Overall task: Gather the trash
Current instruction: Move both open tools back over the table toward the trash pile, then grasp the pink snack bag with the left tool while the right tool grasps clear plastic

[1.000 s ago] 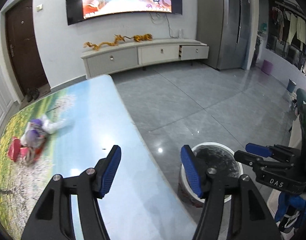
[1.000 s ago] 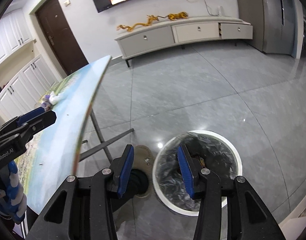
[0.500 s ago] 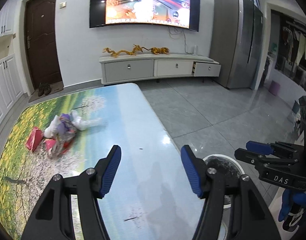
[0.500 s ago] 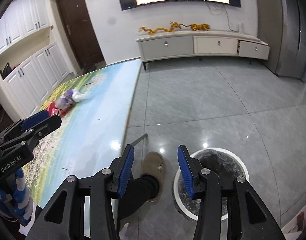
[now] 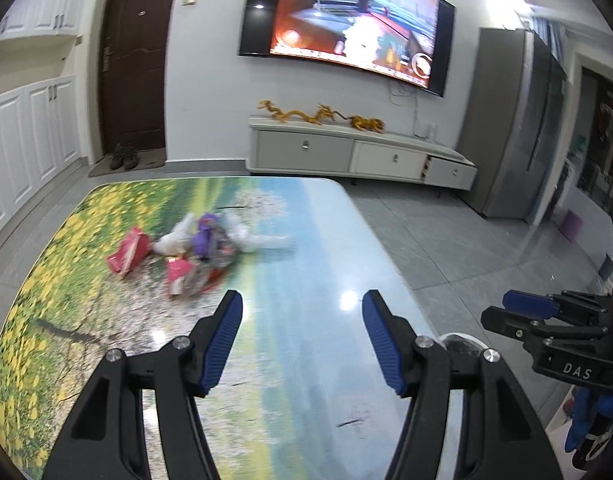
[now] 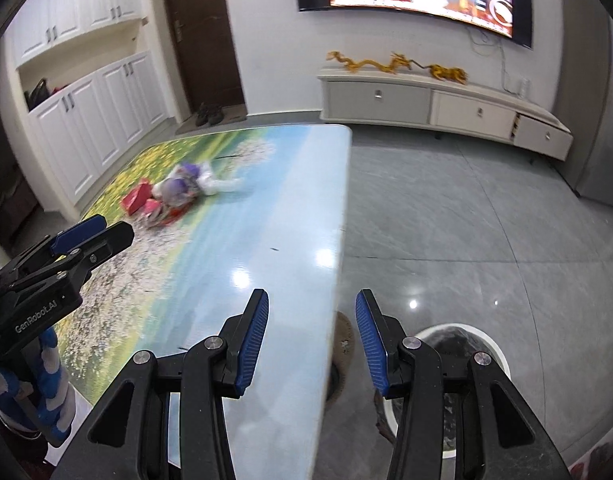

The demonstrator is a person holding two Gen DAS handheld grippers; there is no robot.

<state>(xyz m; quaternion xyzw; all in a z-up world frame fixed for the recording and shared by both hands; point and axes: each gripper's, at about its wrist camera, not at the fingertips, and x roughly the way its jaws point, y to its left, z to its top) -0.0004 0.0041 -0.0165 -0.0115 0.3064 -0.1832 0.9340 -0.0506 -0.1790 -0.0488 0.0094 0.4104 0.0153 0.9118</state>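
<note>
A heap of trash (image 5: 194, 250) lies on the table (image 5: 314, 240) with a landscape print: red wrappers, white crumpled plastic and a purple piece. It also shows in the right wrist view (image 6: 174, 196). My left gripper (image 5: 302, 320) is open and empty above the table's near part, short of the heap. My right gripper (image 6: 311, 330) is open and empty at the table's right edge. A white bin with a black liner (image 6: 462, 344) stands on the floor to the right, partly hidden behind the right gripper's finger.
A white TV cabinet (image 5: 358, 156) stands against the far wall under a wall TV (image 5: 346, 48). A grey fridge (image 5: 518, 128) is at the right. White cupboards (image 6: 86, 120) line the left wall. A slippered foot (image 6: 342, 344) is by the bin.
Both grippers have tilted up and swung left from the bin toward the table. The trash heap now sits ahead of the left gripper. Both stay open.
</note>
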